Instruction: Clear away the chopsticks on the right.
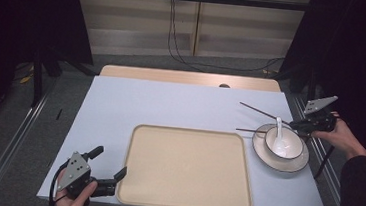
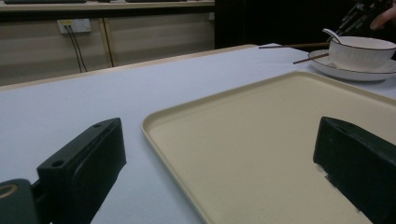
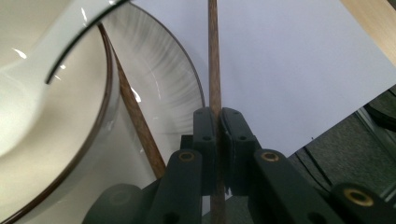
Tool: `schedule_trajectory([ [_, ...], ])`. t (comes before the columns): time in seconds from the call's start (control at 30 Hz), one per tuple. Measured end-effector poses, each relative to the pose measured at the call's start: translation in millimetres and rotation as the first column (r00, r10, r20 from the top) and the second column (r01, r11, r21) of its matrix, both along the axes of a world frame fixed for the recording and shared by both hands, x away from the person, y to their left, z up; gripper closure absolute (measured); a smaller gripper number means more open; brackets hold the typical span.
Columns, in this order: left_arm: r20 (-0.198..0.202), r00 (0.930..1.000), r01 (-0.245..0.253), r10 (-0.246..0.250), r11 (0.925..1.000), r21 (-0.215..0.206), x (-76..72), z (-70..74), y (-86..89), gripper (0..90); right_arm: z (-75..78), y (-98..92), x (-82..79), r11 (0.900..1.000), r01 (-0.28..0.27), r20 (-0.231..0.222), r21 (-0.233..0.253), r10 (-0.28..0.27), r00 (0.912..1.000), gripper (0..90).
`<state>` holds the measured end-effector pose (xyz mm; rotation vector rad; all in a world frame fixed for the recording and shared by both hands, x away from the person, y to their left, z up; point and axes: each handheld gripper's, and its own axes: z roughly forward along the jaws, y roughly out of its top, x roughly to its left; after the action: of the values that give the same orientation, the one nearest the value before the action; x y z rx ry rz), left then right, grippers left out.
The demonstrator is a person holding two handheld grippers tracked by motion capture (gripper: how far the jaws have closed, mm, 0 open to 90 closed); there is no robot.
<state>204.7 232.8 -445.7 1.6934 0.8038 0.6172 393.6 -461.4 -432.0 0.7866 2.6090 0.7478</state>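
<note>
Nearest the lens in the right gripper view, the right gripper (image 3: 218, 135) has its 2 black jaws pinched tight on 1 brown chopstick (image 3: 214, 70), which runs straight up the middle of the frame over the blue-white table (image 3: 289, 56). A second chopstick (image 3: 135, 116) lies slanted at lower left of that frame, across the rim of the plate (image 3: 163, 74), under the edge of the bowl (image 3: 56, 121).

In the high view the right gripper (image 1: 305, 125) sits at the right edge of the frame, beside the plate (image 1: 262, 152) holding the bowl (image 1: 284, 142) with a white spoon (image 1: 279, 127) in it. Both chopsticks (image 1: 258, 111) point left from there.

The left gripper (image 1: 114, 175) waits at the lower left of the high view with its jaws spread wide, straddling the near corner of the beige tray (image 1: 188, 168); whether a jaw actually touches the rim is hard to tell.

Judging from this, the work is at an early stage: the tray carries nothing, 1 chopstick is grasped, and the other chopstick, spoon, bowl and plate remain where they are.
</note>
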Motion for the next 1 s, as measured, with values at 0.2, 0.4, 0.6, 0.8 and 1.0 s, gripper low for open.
schedule_trajectory([
  [0.2,0.006,1.0000,0.000,0.000,1.0000,-0.008,-1.0,0.8,0.2,2.4,13.2,-11.0,-9.0,0.992,0.083,0.005,0.097,-0.083,0.9965,85.9],
  [0.4,0.013,0.9999,0.002,-0.002,1.0000,0.000,-1.4,1.6,1.5,2.4,22.3,-14.6,-20.2,0.967,0.159,-0.025,0.198,-0.158,0.9872,85.9],
  [0.6,0.015,0.9998,-0.014,0.014,0.9998,-0.017,-2.4,1.6,2.8,2.4,32.2,-8.5,-30.5,0.941,0.205,-0.027,0.269,-0.205,0.9784,86.0],
  [0.8,0.019,0.9996,-0.022,0.022,0.9996,-0.018,-4.5,2.1,4.9,2.2,39.5,0.6,-39.1,0.924,0.243,-0.061,0.295,-0.235,0.9700,86.0],
  [1.0,0.018,0.9996,-0.019,0.020,0.9997,-0.015,-5.1,2.2,4.2,2.0,47.6,11.0,-55.9,0.891,0.314,-0.084,0.326,-0.304,0.9490,86.0],
])
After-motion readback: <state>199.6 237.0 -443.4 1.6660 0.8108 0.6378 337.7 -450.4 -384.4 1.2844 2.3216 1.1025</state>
